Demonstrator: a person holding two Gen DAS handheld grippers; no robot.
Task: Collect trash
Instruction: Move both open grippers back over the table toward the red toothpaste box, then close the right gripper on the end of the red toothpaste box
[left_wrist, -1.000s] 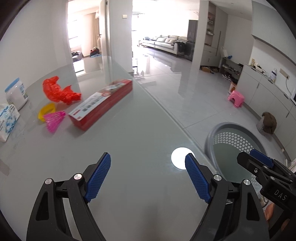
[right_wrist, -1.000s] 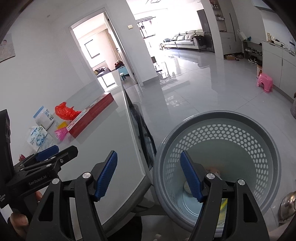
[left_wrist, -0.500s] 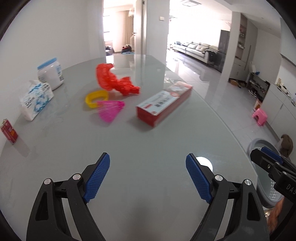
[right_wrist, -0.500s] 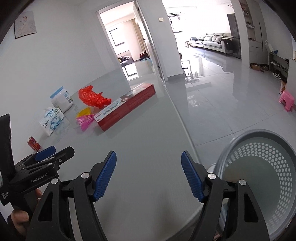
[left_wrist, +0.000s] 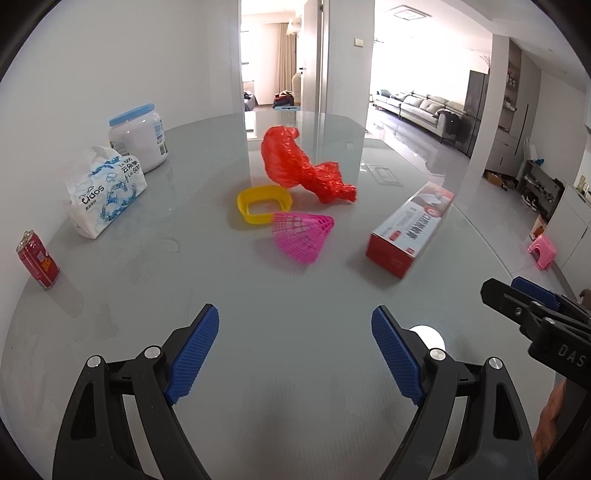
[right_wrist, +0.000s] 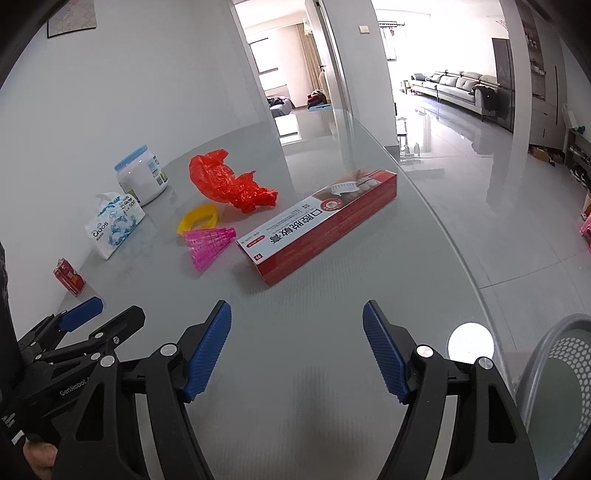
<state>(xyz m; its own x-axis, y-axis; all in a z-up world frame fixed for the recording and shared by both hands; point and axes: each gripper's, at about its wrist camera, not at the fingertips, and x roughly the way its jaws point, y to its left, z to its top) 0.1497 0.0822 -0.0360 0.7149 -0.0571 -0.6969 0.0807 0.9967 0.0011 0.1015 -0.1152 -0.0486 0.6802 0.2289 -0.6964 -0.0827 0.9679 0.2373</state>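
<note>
Basket (right_wrist: 554, 373) cut off by frame edge.

White walls (left_wrist: 92, 55), glossy floor (right_wrist: 498, 192), grey sofa (left_wrist: 424, 107).

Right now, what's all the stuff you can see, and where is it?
table: one, grey glass, under everything
plastic bag: one, red, crumpled, far middle
dish: one, yellow, before the bag
shuttlecock: one, pink, on its side by the dish
box: one, red and white, right of the shuttlecock
tissue pack: one, white and blue, left
jar: one, white, blue lid, behind the tissues
can: one, red, near left
bin: one, grey, on the floor, right
left gripper: open, empty
right gripper: open, empty
</note>
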